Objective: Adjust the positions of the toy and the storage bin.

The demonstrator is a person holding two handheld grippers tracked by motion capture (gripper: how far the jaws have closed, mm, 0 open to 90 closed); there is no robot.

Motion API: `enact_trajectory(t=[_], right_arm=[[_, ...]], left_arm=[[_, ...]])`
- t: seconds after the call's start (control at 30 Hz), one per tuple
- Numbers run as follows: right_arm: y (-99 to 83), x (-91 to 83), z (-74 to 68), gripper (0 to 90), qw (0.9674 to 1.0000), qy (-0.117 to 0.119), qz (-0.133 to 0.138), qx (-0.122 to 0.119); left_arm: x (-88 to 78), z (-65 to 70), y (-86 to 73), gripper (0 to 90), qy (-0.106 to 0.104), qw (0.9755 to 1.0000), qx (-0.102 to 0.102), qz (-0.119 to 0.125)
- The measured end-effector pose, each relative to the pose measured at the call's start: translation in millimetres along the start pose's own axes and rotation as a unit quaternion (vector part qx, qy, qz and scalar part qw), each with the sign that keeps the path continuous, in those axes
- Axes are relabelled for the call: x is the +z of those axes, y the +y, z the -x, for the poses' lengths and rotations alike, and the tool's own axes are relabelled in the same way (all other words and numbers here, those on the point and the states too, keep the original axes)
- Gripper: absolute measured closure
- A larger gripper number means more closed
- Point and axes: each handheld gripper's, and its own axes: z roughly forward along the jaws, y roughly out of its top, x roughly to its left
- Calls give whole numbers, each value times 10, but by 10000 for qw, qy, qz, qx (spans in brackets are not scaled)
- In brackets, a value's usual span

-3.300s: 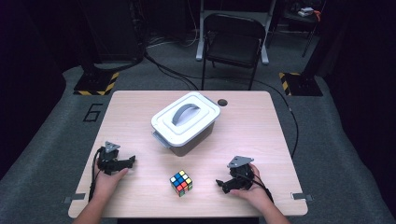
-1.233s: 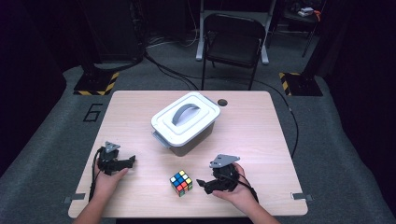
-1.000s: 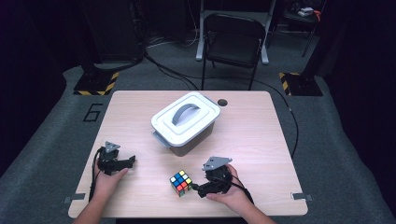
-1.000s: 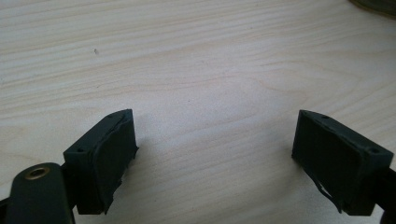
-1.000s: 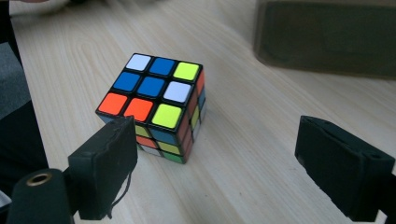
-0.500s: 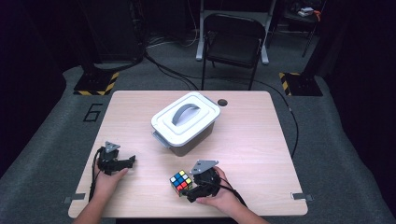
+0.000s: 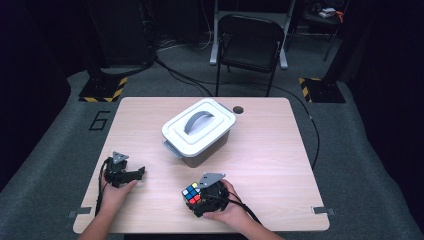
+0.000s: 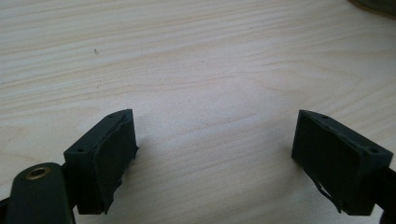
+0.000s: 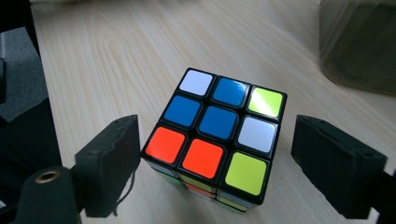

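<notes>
1. The puzzle cube (image 7: 191,193) sits on the near middle of the table (image 7: 270,150), near the lidded box (image 7: 199,131).
2. The right hand-held gripper (image 9: 217,161) straddles the cube; its jaws have just been closing, and the left pad sits at the cube's corner while the right one stands clear.
3. The left hand-held gripper (image 8: 215,154) rests at the near left of the table, jaws wide apart over bare wood.
</notes>
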Motion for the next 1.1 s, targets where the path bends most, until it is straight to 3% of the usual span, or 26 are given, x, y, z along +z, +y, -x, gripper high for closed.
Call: enact_trajectory(t=[0.23,0.73,1.1], right_arm=[[-12,-9,-7,335,10000,-56,20,-61],[-35,-74,33,340,9996,-31,-55,-272],[-189,-278,125,340,9998,-86,-90,-125]], left_arm=[[0,0,0,136,-1,10000,0,-1],[0,0,0,136,-1,10000,-2,1],[0,0,0,136,0,10000,-1,1]])
